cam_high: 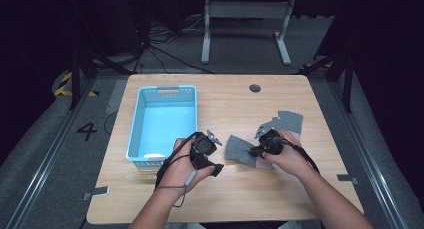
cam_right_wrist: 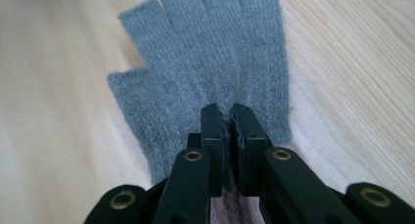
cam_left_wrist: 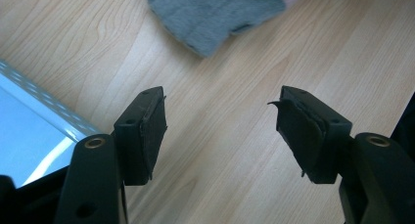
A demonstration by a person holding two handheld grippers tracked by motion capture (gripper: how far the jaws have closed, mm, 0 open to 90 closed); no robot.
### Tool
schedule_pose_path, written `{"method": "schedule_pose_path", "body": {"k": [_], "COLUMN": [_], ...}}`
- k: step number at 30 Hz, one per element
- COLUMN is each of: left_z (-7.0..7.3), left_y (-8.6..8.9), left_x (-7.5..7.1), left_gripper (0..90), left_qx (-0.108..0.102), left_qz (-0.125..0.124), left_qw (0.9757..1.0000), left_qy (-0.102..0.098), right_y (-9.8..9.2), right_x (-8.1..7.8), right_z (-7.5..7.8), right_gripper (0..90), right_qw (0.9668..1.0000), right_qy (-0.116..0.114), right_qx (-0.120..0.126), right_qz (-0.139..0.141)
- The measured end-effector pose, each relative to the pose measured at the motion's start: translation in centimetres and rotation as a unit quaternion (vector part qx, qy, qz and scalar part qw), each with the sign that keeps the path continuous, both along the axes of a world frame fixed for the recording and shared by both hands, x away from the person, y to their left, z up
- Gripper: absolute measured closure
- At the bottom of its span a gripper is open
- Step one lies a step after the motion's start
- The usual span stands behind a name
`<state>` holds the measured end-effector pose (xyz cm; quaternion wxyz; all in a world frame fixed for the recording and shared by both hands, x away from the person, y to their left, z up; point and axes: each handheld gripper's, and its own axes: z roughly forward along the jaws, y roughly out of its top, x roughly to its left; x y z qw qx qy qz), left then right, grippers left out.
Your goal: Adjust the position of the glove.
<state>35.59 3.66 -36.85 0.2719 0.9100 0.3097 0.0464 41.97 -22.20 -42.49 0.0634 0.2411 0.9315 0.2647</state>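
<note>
1. Wooden table (cam_high: 220, 199), dark room behind it; blue basket (cam_high: 162, 125) sits toward the table's left edge and, as far as I can tell from the high view, holds nothing.
2. Grey fingerless glove (cam_right_wrist: 205, 67) lies flat near the middle of the table, between my two hands. A second grey piece (cam_high: 290, 120) lies toward the right edge, too blurred to say whether it's the matching glove.
3. My right gripper (cam_right_wrist: 229, 117) is clamped on the glove's knit near the cuff end; fabric puckers into the jaws, so the pinch has cloth in it.
4. My left gripper (cam_left_wrist: 220, 126) is spread wide with nothing in it, over bare wood between the basket's near-right corner and the glove.
5. Doing the lift well, by my read: go straight up first so the cut finger ends clear the wood, keep the pinch tight since the knit is thin, then carry over the basket rim before releasing. Left stays clear of that path.
</note>
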Motion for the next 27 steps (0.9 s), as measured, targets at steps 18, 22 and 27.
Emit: {"method": "schedule_pose_path", "body": {"k": [18, 22, 27], "left_z": [0.9, 1.0, 1.1], "left_y": [-0.3, -0.2, -0.3], "left_x": [0.8, 0.9, 1.0], "left_gripper": [36.1, 36.1, 36.5], "left_qx": [-0.013, -0.013, -0.015], "left_qz": [-0.011, -0.011, -0.007], "left_qw": [0.9998, 0.9998, 0.9998], "left_qy": [-0.011, -0.012, -0.011], "right_y": [0.3, -0.6, -2.0], "right_x": [-3.9, -3.9, -3.9], "right_z": [0.7, 1.7, 3.1], "right_gripper": [67.0, 68.1, 69.3], "right_qw": [0.9948, 0.9966, 0.9986], "right_qy": [0.025, 0.008, -0.008], "right_qx": [0.004, 0.021, 0.047], "right_qz": [0.098, 0.079, 0.025]}}
